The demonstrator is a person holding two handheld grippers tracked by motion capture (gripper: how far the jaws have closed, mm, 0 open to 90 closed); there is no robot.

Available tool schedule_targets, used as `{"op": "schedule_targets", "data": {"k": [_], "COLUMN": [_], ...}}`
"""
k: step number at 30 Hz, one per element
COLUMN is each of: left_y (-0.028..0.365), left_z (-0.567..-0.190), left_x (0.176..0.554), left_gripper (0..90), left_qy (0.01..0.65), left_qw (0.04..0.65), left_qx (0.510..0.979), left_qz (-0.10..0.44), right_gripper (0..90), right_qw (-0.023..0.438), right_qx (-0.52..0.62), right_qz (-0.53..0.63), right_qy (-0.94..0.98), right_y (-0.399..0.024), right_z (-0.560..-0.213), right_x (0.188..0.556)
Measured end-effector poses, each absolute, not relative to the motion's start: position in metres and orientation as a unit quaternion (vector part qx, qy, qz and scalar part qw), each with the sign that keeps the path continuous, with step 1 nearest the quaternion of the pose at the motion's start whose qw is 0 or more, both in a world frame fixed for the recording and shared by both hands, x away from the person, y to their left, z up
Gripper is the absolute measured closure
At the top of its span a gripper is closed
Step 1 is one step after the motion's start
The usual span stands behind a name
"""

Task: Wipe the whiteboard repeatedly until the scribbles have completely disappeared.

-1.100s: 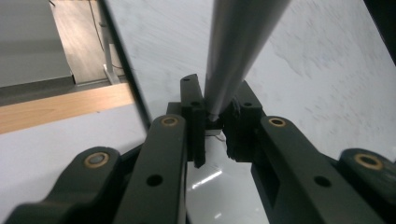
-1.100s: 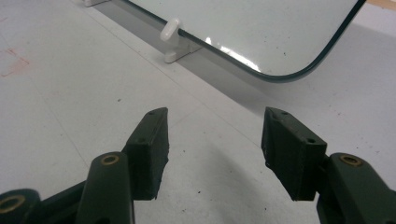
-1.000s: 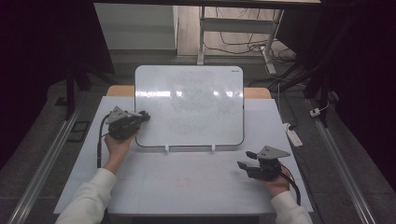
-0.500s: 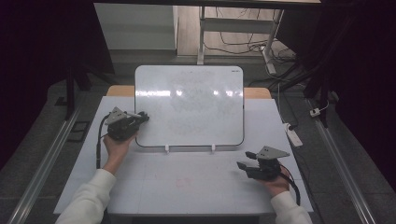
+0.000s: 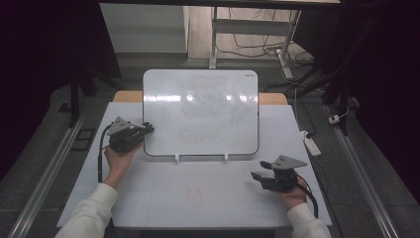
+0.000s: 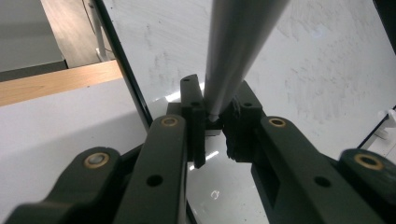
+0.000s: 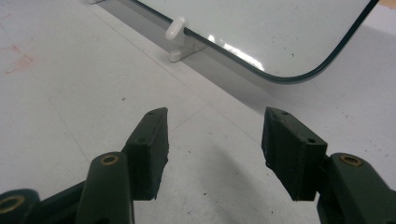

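The grey pen (image 6: 243,42) sits clamped between the pads of my left gripper (image 6: 212,123), its shaft rising up and away from the jaws across the left gripper view, with its lower end seated right between them. In the high view that gripper (image 5: 130,136) lies at the left edge of the whiteboard (image 5: 200,111), the jaws pointing at its black rim. I count 1 pen, 1 whiteboard and 2 grippers. The whiteboard leans on 2 small white feet (image 5: 177,158) at its lower edge, one of which shows close up in the right gripper view (image 7: 176,32). Its surface is wiped but smudged with faint grey marks.

My right gripper (image 5: 267,177) rests well apart from the pen, on the white table (image 5: 198,193) below the board's lower right corner. Its jaws stand wide apart with nothing between them (image 7: 212,149), the bare tabletop showing through the gap. A faint reddish smear (image 7: 18,60) marks the table to one side. I see no container on the table.
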State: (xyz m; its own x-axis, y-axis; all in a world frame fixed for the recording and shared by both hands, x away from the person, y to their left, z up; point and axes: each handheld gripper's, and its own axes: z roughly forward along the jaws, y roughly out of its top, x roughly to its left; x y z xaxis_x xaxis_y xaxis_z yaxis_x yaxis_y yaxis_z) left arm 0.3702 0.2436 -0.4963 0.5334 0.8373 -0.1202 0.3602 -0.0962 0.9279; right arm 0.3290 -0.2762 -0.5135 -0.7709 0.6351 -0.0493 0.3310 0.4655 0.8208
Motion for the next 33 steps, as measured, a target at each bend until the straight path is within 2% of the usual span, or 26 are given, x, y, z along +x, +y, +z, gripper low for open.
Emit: {"op": "schedule_targets", "data": {"k": [9,21,33], "left_y": [0.215,0.169,0.136], "left_z": [-0.487,-0.470,-0.469], "left_x": [0.366,0.347,0.328], "left_gripper": [78.4,78.3,78.3], "left_qy": [0.387,0.327,0.296], "left_qw": [0.512,0.513,0.505], "left_qx": [0.743,0.789,0.811], "left_qz": [0.188,0.078,0.008], "right_gripper": [41.0,41.2,41.1], "right_qw": [0.183,0.192,0.194], "right_qx": [0.289,0.272,0.265], "right_qz": [0.437,0.459,0.482], "right_qy": [0.832,0.824,0.812], "right_y": [-0.276,-0.266,-0.260], "right_z": [-0.511,-0.502,-0.495], "right_x": [0.328,0.321,0.317]}}
